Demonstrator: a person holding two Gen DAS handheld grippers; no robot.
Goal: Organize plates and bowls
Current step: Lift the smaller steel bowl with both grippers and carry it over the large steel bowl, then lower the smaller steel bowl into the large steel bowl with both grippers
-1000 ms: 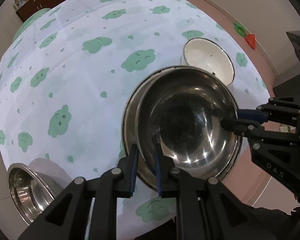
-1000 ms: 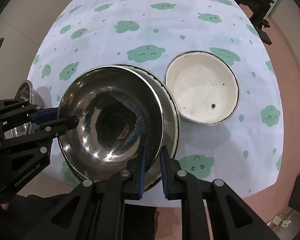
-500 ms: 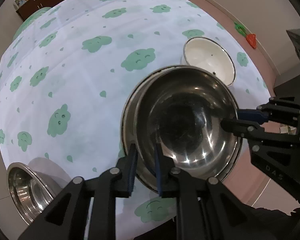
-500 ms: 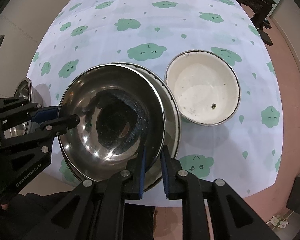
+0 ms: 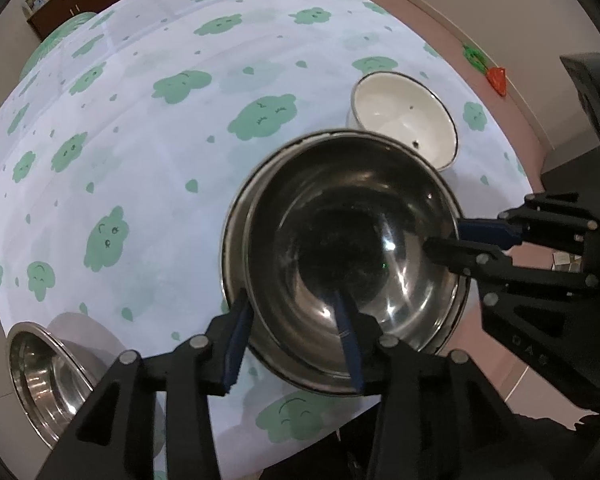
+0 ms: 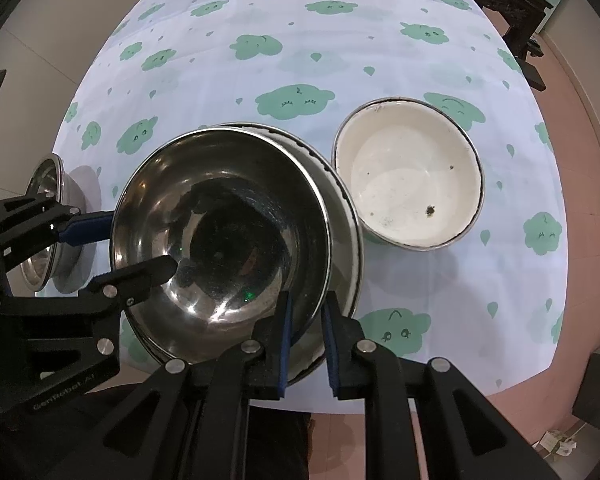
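- Steel bowl (image 5: 352, 248) (image 6: 220, 240): sits in a wider, shallower metal pan (image 5: 232, 232) (image 6: 348, 224), near the front edge of the table; looks shifted toward the left side of the pan rather than centred, with a crescent of the pan showing on the right in the right wrist view.
- Left gripper (image 5: 290, 304) (image 6: 140, 246): spread wide across the near rim of the steel bowl, one blue-padded finger outside the wall and the other inside the hollow; no clamping, clear gaps on both sides of the rim.
- Right gripper (image 6: 307, 300) (image 5: 446, 236): drawn narrow and pinched on the rim of the steel bowl at its other side, one finger inside, one outside, over the pan's edge.
- White enamel bowl (image 5: 400, 112) (image 6: 408, 176): stands upright just beside the pan, on its right as seen from the right wrist; dark rim, a few dark specks inside; touching the pan or not, cannot tell.
- Small steel bowl (image 5: 40, 364) (image 6: 44, 184): stands apart at the left front corner of the table, partly behind the left gripper's body in the right wrist view.
- Tablecloth (image 5: 140, 140) (image 6: 300, 40): pale with green cloud faces and small drops, covers the whole round table under all four dishes.
- Dark cabinet (image 5: 60, 4): stands on the floor beyond the far side of the table, in the left wrist view.
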